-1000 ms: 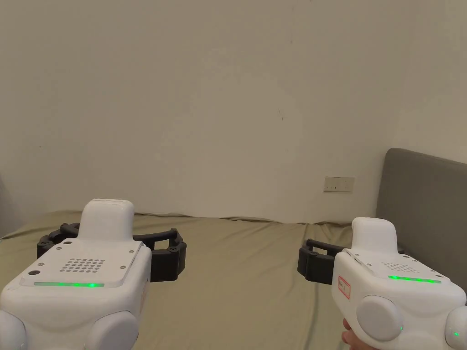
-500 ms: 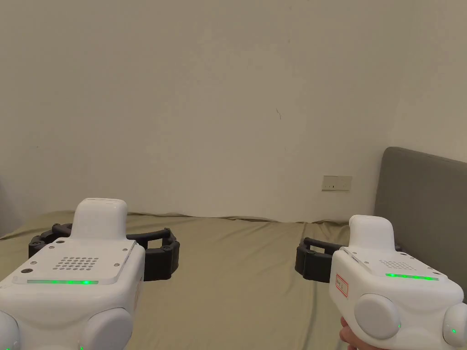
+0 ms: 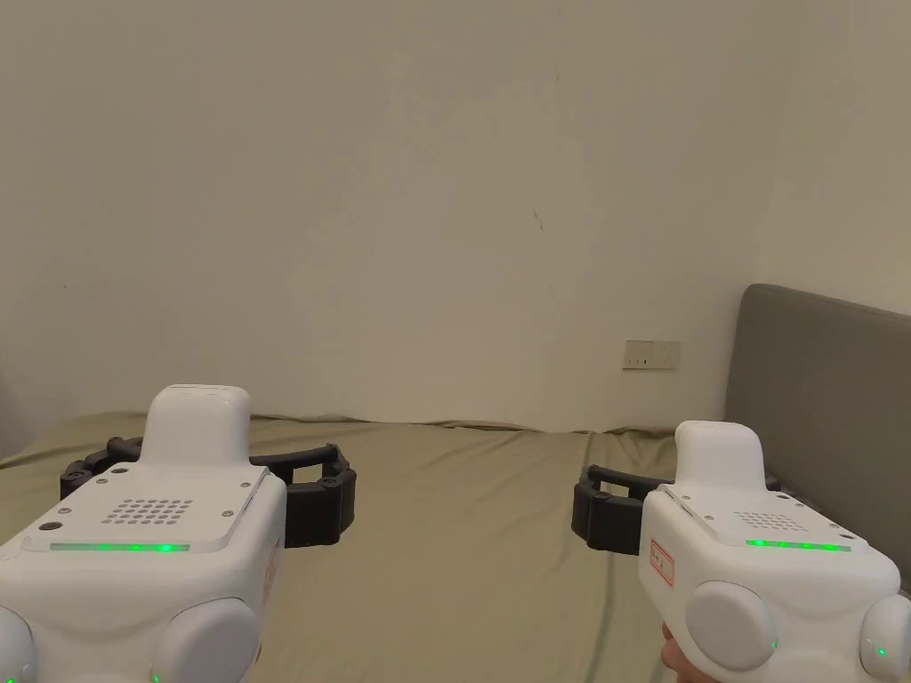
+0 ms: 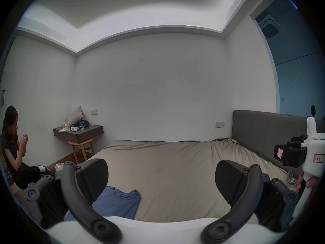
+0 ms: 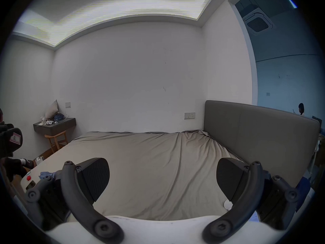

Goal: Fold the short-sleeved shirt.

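Shirt (image 4: 119, 204), blue, lies flat on the bed (image 4: 175, 168) below and just beside the left gripper (image 4: 161, 179), collar pointing away. Right gripper (image 5: 162, 179) hovers farther off toward the headboard (image 5: 255, 133). Both have jaws apart, holding nothing; the left looks nearer for reaching.

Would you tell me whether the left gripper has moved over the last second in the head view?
Cannot tell: the left gripper sits slightly left, but the wall socket shifted likewise, so the camera moved.
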